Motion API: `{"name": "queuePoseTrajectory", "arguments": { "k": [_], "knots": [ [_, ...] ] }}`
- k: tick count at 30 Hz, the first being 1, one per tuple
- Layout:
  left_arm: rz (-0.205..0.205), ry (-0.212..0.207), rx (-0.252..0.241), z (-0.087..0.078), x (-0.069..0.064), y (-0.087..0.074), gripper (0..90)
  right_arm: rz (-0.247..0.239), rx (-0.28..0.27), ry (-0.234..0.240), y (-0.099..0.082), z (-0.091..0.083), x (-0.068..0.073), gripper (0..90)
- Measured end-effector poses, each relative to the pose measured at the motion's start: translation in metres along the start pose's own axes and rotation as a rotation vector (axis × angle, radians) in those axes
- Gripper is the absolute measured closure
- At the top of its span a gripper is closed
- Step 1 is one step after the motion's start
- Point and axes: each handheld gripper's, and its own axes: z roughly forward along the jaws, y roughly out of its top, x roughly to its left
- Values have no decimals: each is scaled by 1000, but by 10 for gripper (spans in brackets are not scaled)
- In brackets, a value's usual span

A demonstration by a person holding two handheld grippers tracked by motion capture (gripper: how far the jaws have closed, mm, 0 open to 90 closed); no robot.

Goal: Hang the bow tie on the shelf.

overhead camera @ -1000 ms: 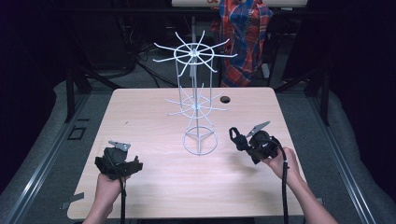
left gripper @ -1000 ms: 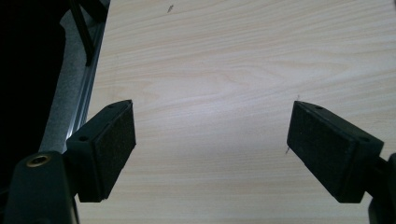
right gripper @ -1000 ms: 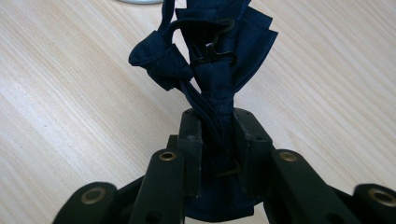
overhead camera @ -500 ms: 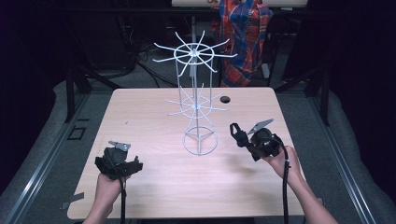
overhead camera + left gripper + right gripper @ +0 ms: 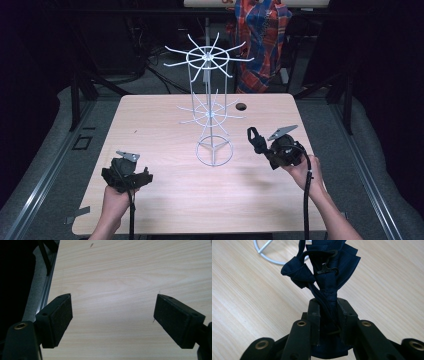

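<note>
High view, left to right: the left gripper [image 5: 126, 172] rests near the table's [image 5: 165, 210] seven o'clock corner, jaws spread wide over bare wood. At centre stands a white wire display rack [image 5: 211, 107] with radiating hooks. At four o'clock of its ring base, the right gripper [image 5: 264, 144] pinches a navy fabric strap [image 5: 325, 272], bunched and folded, carrying a small dark metal hook clasp [image 5: 327, 269]. It looks light, soft and floppy; I'd hold it close under the clasp so the loop stays steady.
</note>
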Motion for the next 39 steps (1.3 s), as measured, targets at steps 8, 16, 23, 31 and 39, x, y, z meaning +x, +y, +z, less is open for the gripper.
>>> {"name": "queuePoseTrajectory", "arguments": {
  "k": [8, 16, 23, 31, 39],
  "knots": [
    [-2, 4, 3, 0, 0, 0, 156, 16, -29, 4, 3, -8, 1, 739],
    [-2, 1, 3, 0, 0, 0, 157, 26, -50, 2, 6, -15, 0, 739],
    [-2, 0, 3, 0, 0, 0, 157, 37, -67, 4, 7, -18, -1, 739],
    [0, 0, 6, 0, 0, 0, 157, 56, -97, 9, 8, -26, -4, 738],
    [2, -1, 5, 0, 0, 0, 157, 72, -124, 6, 10, -32, -7, 738]
  ]
}}
